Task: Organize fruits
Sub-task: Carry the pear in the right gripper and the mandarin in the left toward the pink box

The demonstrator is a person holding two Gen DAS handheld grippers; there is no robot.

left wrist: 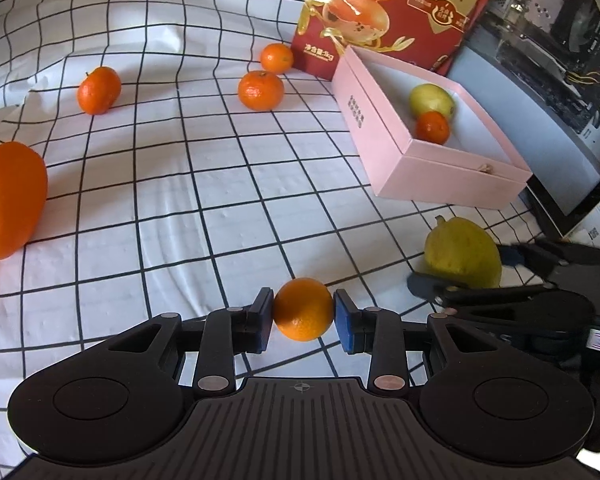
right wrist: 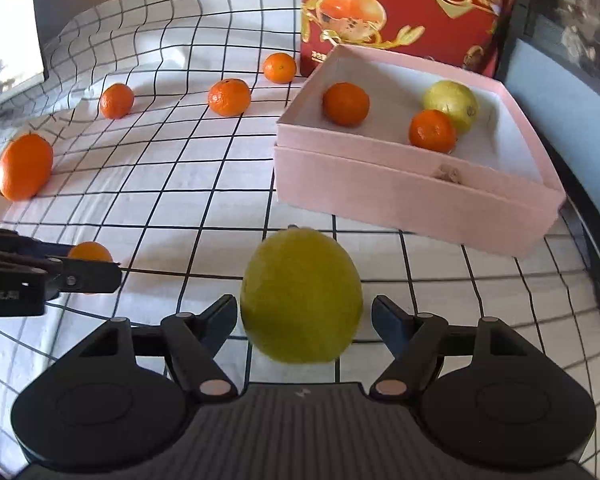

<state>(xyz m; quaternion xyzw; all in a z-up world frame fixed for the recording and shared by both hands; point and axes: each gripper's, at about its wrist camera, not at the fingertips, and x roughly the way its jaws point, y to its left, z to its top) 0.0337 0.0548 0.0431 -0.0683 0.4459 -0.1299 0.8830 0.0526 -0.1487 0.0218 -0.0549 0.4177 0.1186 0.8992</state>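
Left gripper [left wrist: 304,311] clamped on a small orange [left wrist: 304,309], blue fingers [left wrist: 346,326] pressing it from both sides, held over the checkered cloth [left wrist: 172,200] covering the tabletop. Right gripper [right wrist: 304,316] around a big yellow-green lemon [right wrist: 302,296], fingers [right wrist: 388,320] spread wide with a visible gap each side, so not squeezing it. Pink box [right wrist: 400,196] sitting just past the lemon, already holding two oranges and another lemon [right wrist: 452,106]. Red carton [right wrist: 404,8] standing right behind the box. Loose on the cloth further off: three small oranges in a rough row plus one large orange [right wrist: 25,167] way over at the left edge.
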